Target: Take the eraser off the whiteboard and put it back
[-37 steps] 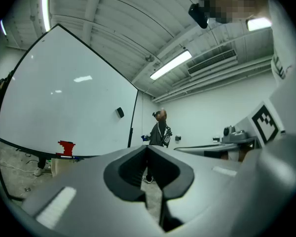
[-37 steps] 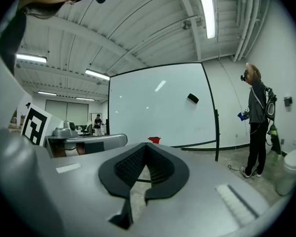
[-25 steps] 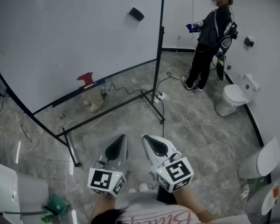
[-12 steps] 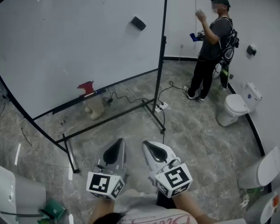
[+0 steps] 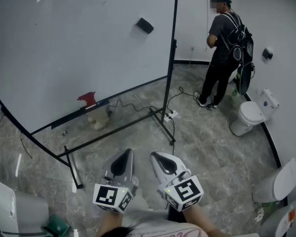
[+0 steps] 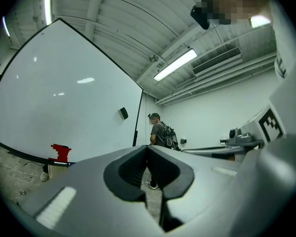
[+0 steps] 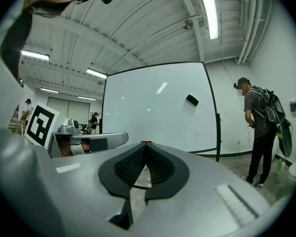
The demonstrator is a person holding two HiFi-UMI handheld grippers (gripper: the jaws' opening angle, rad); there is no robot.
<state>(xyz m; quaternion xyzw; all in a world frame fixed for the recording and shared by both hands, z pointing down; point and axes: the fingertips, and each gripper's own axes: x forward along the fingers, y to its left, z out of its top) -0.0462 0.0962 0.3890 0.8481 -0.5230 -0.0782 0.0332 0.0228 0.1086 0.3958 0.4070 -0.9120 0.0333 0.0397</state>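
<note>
None of the job is done: the small black block eraser [image 5: 145, 25] sits high on the big white whiteboard [image 5: 64, 48], well away. My left gripper [image 5: 124, 158] and right gripper [image 5: 160, 159] are closed, holding nothing.

Head view steeply down, gripper views level, all sharing whiteboard [image 5: 79, 43]

Prob. a bare test lab / recording space, not a home. Big whiteboard [image 5: 79, 48] on black metal stand [image 5: 113, 125] mid-room; cables [image 5: 130, 102] & power strip [image 5: 168, 114] lying on grey stone-look floor [image 5: 207, 152]. Toilets [image 5: 249, 115] standing along white wall [image 5: 286, 23]. Exposed ceiling [image 7: 153, 23] w/ tube lights [image 6: 175, 64] & vent [image 6: 219, 63]. Second person [image 5: 226, 38] w/ head-mounted gear & backpack [image 5: 239, 38].
</note>
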